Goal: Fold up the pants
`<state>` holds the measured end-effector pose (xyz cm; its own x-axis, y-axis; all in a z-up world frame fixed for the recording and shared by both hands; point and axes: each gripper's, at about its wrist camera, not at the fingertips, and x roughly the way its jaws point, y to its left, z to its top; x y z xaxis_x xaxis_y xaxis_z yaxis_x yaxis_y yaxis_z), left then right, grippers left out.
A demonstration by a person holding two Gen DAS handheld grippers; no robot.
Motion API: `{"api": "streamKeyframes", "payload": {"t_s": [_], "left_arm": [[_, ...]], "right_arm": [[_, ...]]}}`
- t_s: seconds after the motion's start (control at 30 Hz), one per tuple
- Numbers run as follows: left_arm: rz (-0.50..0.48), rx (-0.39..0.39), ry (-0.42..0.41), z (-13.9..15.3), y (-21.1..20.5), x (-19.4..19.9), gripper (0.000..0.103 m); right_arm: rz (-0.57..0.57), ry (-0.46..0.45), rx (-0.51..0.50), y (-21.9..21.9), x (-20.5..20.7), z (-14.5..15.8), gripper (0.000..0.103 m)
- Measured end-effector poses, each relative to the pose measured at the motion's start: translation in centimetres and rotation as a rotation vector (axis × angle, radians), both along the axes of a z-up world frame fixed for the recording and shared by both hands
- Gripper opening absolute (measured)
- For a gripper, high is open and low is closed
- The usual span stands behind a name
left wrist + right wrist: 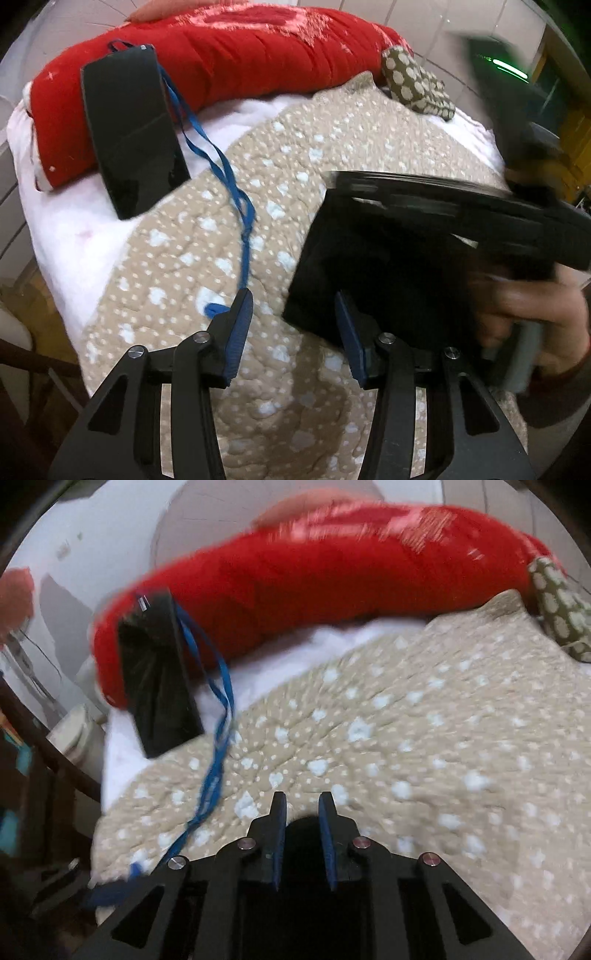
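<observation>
The left gripper (293, 336) hangs over a beige quilt (207, 236), its blue-padded fingers (236, 332) spread wide with nothing between them. Just past its right finger sits a folded black garment, the pants (369, 266), lying on the quilt and partly covered by the right gripper (461, 221), which crosses the left wrist view as a blurred black bar held by a hand (524, 306).

In the right wrist view the same gripper's fingers (277, 819) stand only a narrow gap apart, with a dark mass between them near their base. Whether that is the pants cloth pinched there cannot be told.

A blue lanyard (218, 158) trails across the quilt, ending in a knot just beside the left finger. Its far end runs up to a black phone (129, 136) that lies tilted, half on a red bolster pillow (229, 62) and half on a white sheet (66, 229). The screen is dark. No writing can be read anywhere.

An olive cushion with pale spots (413, 85) rests at the far right corner, touching the quilt's edge. The quilt is printed with white dots and blotches and covers most of the bed. Beyond the pillow stands a white tiled wall (424, 22).
</observation>
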<state>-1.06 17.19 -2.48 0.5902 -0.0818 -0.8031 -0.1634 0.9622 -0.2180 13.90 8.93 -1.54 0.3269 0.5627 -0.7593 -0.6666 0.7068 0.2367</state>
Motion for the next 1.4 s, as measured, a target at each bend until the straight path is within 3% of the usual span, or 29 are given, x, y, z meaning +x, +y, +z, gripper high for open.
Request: {"api": "streamKeyframes", "payload": {"t_s": [0.1, 0.17, 0.23, 0.27, 0.33, 0.4, 0.53, 0.57, 0.6, 0.67, 0.9, 0.97, 1.13, 1.23, 1.4], "left_arm": [[0.007, 0.001, -0.037, 1.3, 0.2, -0.3, 0.046], [0.003, -0.002, -0.050, 1.7, -0.1, -0.1, 0.046], [-0.002, 0.005, -0.056, 2.0, -0.7, 0.0, 0.046], [-0.008, 0.009, -0.057, 2.0, -1.1, 0.1, 0.046], [-0.023, 0.004, -0.052, 1.8, -2.2, 0.4, 0.046], [-0.036, -0.004, -0.050, 1.5, -3.2, 1.0, 0.046], [-0.050, 0.040, -0.030, 0.7, -5.1, 2.1, 0.046], [-0.048, 0.056, -0.016, 0.5, -5.4, 2.2, 0.046], [-0.047, 0.064, -0.007, 0.3, -5.5, 2.3, 0.046], [-0.046, 0.072, 0.000, -0.1, -5.5, 2.3, 0.046], [-0.057, 0.155, 0.027, -1.2, -6.3, 2.5, 0.047], [-0.052, 0.158, 0.023, -0.7, -6.3, 2.2, 0.047], [-0.052, 0.141, -0.012, 0.5, -7.2, 1.5, 0.047], [-0.054, 0.160, -0.021, 0.8, -8.2, 1.2, 0.047], [-0.082, 0.176, -0.029, 0.9, -10.1, 0.6, 0.047]], "right_arm": [[-0.089, -0.039, 0.030, -6.9, -2.2, 2.7, 0.017], [-0.179, -0.071, 0.047, -13.1, -4.5, 3.6, 0.026], [-0.302, -0.078, 0.024, -18.2, -5.9, 3.0, 0.041], [-0.378, -0.080, -0.004, -21.0, -6.7, 2.4, 0.043], [-0.482, -0.068, -0.021, -24.9, -7.9, 1.2, 0.043], [-0.550, 0.003, 0.036, -27.6, -8.4, -0.3, 0.043], [-0.493, 0.044, 0.135, -27.3, -8.0, -1.3, 0.042], [-0.483, 0.037, 0.107, -26.3, -7.7, -1.6, 0.022], [-0.505, 0.035, 0.028, -25.6, -7.3, -2.0, 0.012], [-0.518, 0.025, -0.027, -24.6, -6.9, -2.1, 0.009], [-0.574, -0.029, -0.066, -23.8, -6.4, -3.3, 0.010], [-0.581, -0.020, -0.035, -24.8, -7.2, -2.3, 0.020], [-0.549, -0.051, 0.047, -27.0, -12.0, 0.6, 0.027], [-0.513, -0.007, 0.083, -26.5, -13.3, 0.1, 0.028], [-0.494, -0.009, 0.035, -25.2, -15.3, -1.1, 0.028]]}}
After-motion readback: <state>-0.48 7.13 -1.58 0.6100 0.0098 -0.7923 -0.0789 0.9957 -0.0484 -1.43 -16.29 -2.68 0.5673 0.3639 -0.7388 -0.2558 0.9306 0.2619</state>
